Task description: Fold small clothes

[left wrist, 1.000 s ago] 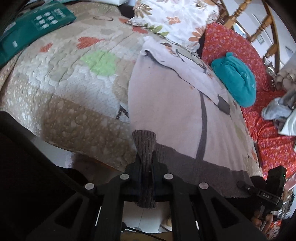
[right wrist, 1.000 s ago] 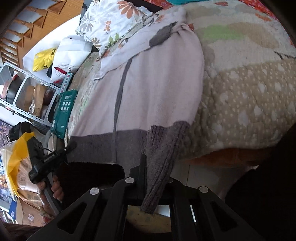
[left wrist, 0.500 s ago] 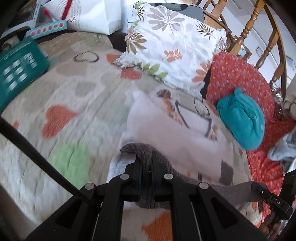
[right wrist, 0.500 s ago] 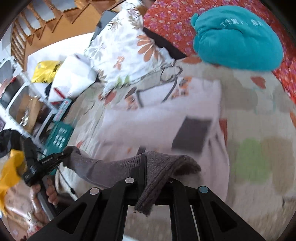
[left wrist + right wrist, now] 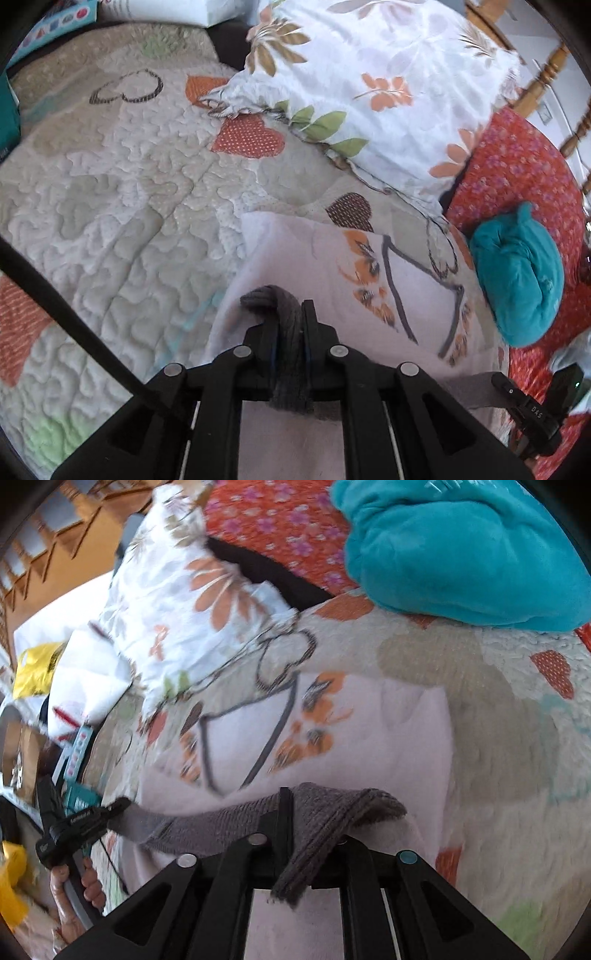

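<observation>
A pale pink sweater [image 5: 295,251] with a grey ribbed hem lies on a quilted bed cover [image 5: 110,206]. My left gripper [image 5: 290,314] is shut on the left hem corner [image 5: 273,299] and holds it over the sweater's upper part, near the grey neckline [image 5: 399,288]. My right gripper [image 5: 295,812] is shut on the right part of the grey hem [image 5: 332,808], also over the upper part of the sweater [image 5: 369,746]. The hem [image 5: 207,823] stretches between both grippers.
A floral pillow [image 5: 388,74] lies beyond the sweater. A folded teal garment [image 5: 517,280] sits on a red floral cover [image 5: 517,162] to the right. Wooden chair rails [image 5: 546,70] stand behind. A white bag [image 5: 85,679] and shelves are at the left.
Both grippers carried the grey hem from the near bed edge up and forward over the sweater's body toward the neckline, folding the bottom over the top. Both stayed shut.
</observation>
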